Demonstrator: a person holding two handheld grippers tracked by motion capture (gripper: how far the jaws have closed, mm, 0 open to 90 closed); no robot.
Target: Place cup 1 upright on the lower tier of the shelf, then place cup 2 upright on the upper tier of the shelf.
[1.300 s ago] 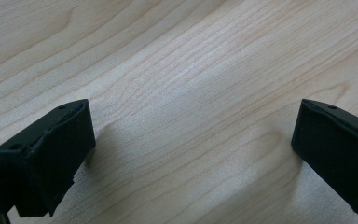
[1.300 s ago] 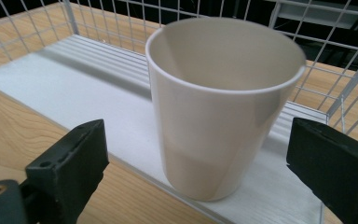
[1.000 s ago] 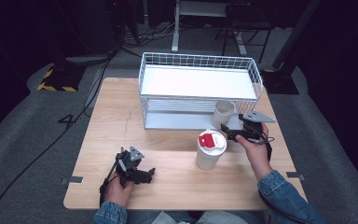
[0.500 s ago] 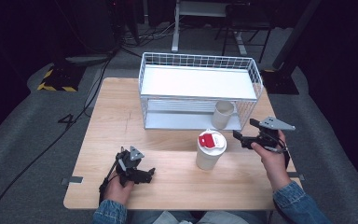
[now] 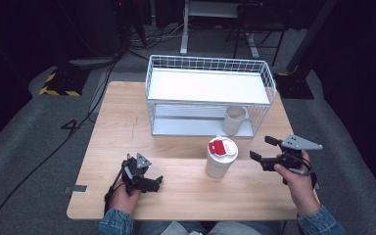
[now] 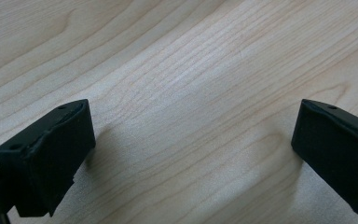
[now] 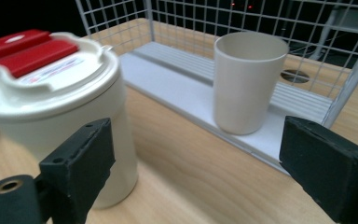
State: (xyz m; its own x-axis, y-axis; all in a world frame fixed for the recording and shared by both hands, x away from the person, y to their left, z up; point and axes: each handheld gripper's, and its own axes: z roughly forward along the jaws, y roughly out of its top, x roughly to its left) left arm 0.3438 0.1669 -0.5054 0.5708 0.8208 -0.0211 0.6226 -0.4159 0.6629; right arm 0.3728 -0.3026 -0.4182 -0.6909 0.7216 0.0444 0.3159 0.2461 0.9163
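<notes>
A white lidded cup (image 5: 221, 157) with a red tab on its lid stands on the wooden table (image 5: 127, 127) in front of the rack. A plain beige cup (image 5: 234, 119) stands upright on the rack's lower shelf. My right gripper (image 5: 262, 149) hovers just right of the lidded cup, pointing left. Its jaws have just been closing and stand apart with nothing between them. In the right gripper view the lidded cup (image 7: 56, 107) is beyond the left jaw and the beige cup (image 7: 248, 81) is ahead of the right gripper (image 7: 196, 172). My left gripper (image 5: 152, 182) rests open on the table, and the left gripper view shows the left gripper (image 6: 196, 154) over bare wood.
A white wire rack (image 5: 208, 85) with an upper and a lower shelf fills the back middle of the table. Dark floor, cables and a chair base lie beyond the table's far edge.
My right gripper has drawn back from the beige cup at the rack, moving right and toward the table's front. The left gripper has stayed put.
</notes>
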